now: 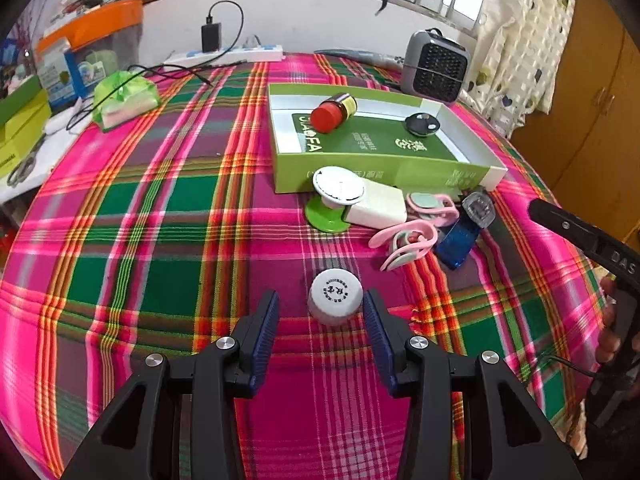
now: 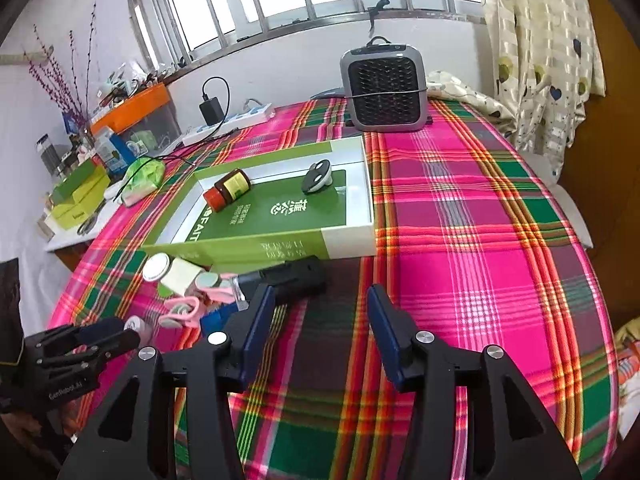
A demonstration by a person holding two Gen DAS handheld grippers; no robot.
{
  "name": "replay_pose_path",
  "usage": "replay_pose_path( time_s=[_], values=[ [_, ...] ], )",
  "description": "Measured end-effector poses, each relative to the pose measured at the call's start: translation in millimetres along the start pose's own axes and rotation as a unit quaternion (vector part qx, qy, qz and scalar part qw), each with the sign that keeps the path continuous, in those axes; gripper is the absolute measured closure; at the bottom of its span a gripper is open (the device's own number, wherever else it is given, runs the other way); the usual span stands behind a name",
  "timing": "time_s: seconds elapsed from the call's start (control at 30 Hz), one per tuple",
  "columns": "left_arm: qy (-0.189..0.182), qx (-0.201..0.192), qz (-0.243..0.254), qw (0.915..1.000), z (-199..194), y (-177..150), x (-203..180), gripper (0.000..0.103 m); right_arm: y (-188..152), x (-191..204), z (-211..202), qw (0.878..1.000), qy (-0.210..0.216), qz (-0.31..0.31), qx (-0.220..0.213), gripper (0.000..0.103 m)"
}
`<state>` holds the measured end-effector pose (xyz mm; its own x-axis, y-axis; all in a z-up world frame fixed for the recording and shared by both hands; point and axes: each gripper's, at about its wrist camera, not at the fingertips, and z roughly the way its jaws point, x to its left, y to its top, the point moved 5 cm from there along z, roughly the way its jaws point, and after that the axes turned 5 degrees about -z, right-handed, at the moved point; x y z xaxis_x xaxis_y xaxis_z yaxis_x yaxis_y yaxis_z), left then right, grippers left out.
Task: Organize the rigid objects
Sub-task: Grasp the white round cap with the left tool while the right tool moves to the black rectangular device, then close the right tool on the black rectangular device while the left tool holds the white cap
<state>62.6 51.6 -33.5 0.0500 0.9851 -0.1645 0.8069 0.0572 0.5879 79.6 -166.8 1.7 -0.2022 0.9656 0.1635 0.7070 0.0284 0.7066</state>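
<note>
left hand-held gripper (image 1: 320, 312) released, jaws spread, small white bottle (image 1: 335, 300) upright between the pads, nearer the right one, not pressed. far nearer than the right hand-held gripper (image 2: 320, 304), also spread and grasping nothing, black object (image 2: 294, 276) just ahead of it. green box (image 1: 384, 168) straight beyond on the plaid worktop (image 1: 180, 220), clutter of clips (image 1: 404, 240) off right, clear cloth to the left.

Left gripper (image 1: 320, 312): tilted downward, jaws apart, pads clear of contact. Right gripper (image 2: 322, 308): tilted downward, jaws apart, nothing gripped. A hand (image 1: 610, 332) holds the right gripper's handle.
</note>
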Motion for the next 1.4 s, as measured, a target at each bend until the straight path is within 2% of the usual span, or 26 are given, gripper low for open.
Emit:
replay_pose_path(
  time_s=[0.23, 0.5, 0.63, 0.87, 1.4],
  values=[
    [0.010, -0.007, 0.004, 0.9999, 7, 2, -1, 0.061, -11, 4, -2, 1.000, -0.010, -0.011, 0.007, 0.053],
    [0.002, -0.022, -0.014, 0.9997, 8, 7, 6, 0.062, -8, 11, 2, 1.000, -0.013, -0.009, 0.014, 0.053],
    [0.012, -0.028, -0.013, 0.9995, 9, 8, 8, 0.068, -4, 18, 6, 1.000, -0.009, -0.001, 0.017, 0.053],
    [0.012, -0.033, -0.006, 0.9994, 10, 9, 8, 0.068, 6, 28, 16, 1.000, -0.008, 0.021, 0.015, 0.053],
    [0.015, -0.035, -0.007, 0.9993, 10, 8, 6, 0.068, 16, 33, 43, 0.996, -0.029, 0.059, 0.056, 0.051]
  ],
)
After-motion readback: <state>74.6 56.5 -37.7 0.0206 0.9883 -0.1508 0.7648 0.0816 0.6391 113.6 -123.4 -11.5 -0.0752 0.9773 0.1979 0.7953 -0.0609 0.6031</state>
